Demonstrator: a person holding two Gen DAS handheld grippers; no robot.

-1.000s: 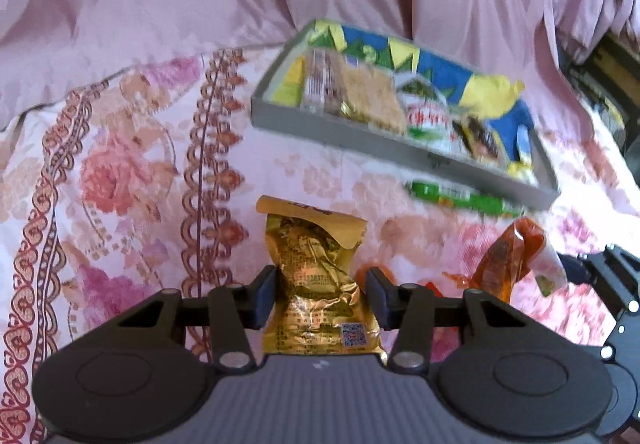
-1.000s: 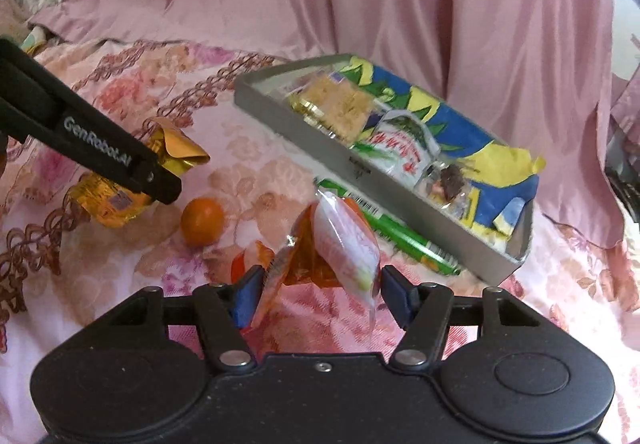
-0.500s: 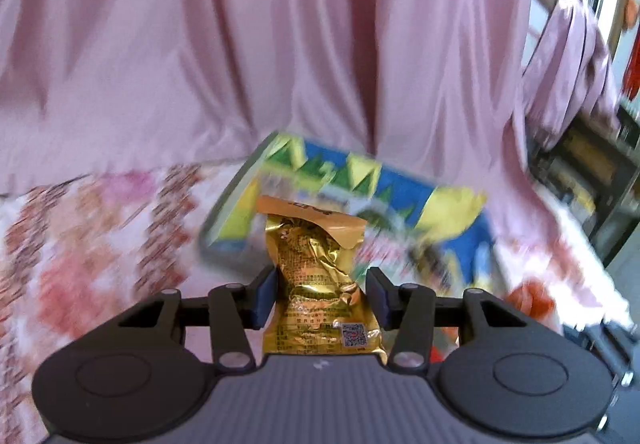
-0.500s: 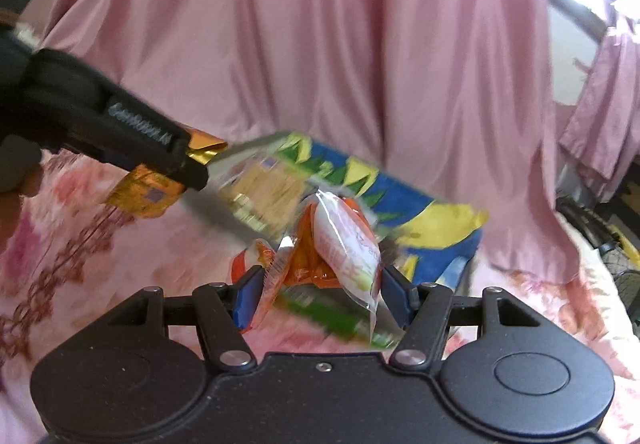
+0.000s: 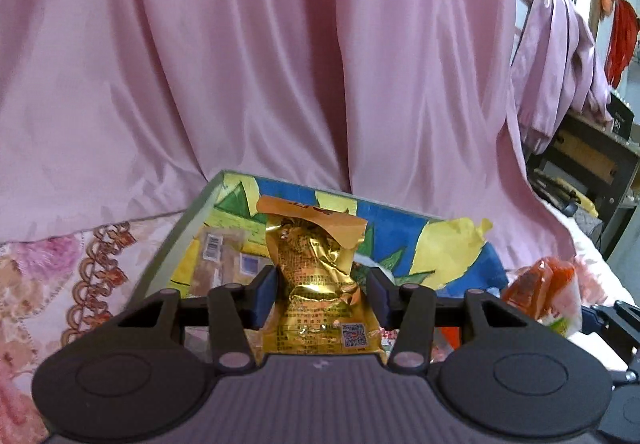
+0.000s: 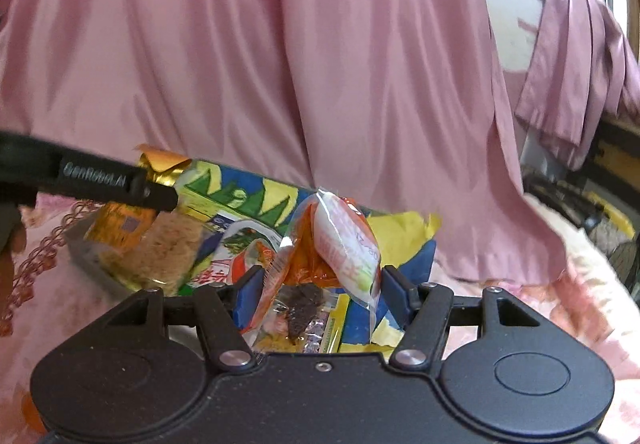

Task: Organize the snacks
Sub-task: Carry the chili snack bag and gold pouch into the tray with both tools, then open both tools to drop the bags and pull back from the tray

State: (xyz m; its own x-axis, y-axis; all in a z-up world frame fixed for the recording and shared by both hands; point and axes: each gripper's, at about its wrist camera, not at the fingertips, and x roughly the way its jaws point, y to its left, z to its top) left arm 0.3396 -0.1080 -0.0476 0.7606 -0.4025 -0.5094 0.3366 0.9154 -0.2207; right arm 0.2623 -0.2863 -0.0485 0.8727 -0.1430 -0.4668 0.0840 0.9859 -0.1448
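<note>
My left gripper [image 5: 320,298] is shut on a gold foil snack packet [image 5: 316,276] and holds it above the near side of the grey tray [image 5: 182,228], whose lining is blue, yellow and green. My right gripper [image 6: 318,294] is shut on an orange and white snack packet [image 6: 340,244], raised over the tray's right part [image 6: 404,264]. In the right wrist view the left gripper's finger [image 6: 100,180] shows at left with the gold packet [image 6: 120,220]. The orange packet also shows at the right of the left wrist view [image 5: 544,292].
The tray holds a cracker pack [image 6: 164,252], a red and white pouch [image 6: 236,264] and a dark snack [image 6: 304,304]. Pink curtain [image 5: 280,64] hangs close behind it. Floral cloth [image 5: 48,284] covers the surface. Dark furniture [image 5: 588,164] stands at right.
Both grippers have lifted off the floral cloth and moved forward to the tray with their packets still held. The orange fruit and green stick on the cloth have left the views.
</note>
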